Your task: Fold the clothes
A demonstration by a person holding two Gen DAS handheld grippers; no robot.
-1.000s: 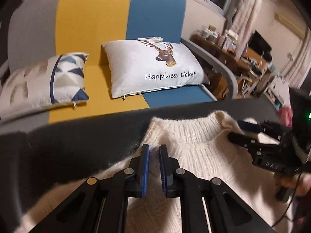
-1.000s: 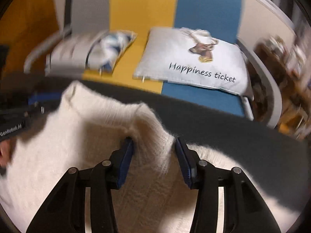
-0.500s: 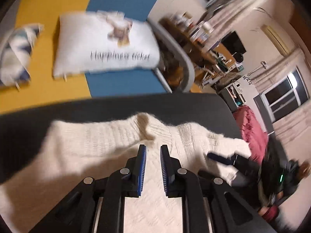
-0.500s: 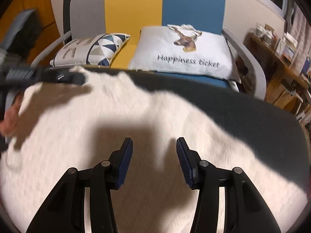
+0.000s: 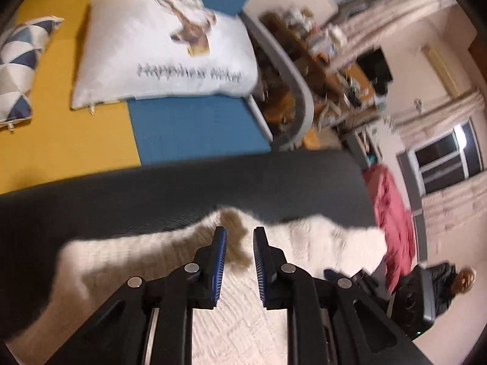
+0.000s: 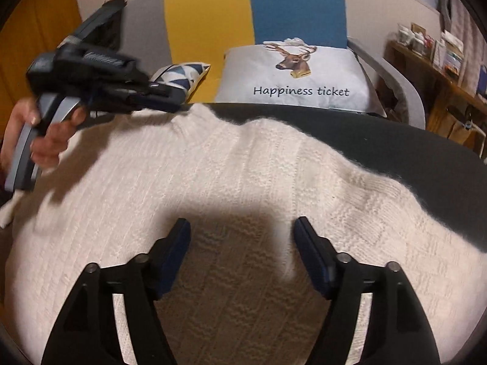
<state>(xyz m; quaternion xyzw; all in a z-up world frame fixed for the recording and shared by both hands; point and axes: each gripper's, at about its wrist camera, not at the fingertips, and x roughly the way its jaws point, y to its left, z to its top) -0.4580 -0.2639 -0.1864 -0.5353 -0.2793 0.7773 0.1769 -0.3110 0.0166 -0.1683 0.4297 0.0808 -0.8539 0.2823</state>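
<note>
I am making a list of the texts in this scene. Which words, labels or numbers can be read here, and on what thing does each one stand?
"Happiness ticket": on the white deer cushion on the sofa, clear in the right wrist view, smeared in the left wrist view.
Light lettering on the left gripper: too blurred to read.
Labels on the shelf items: too small to read.
</note>
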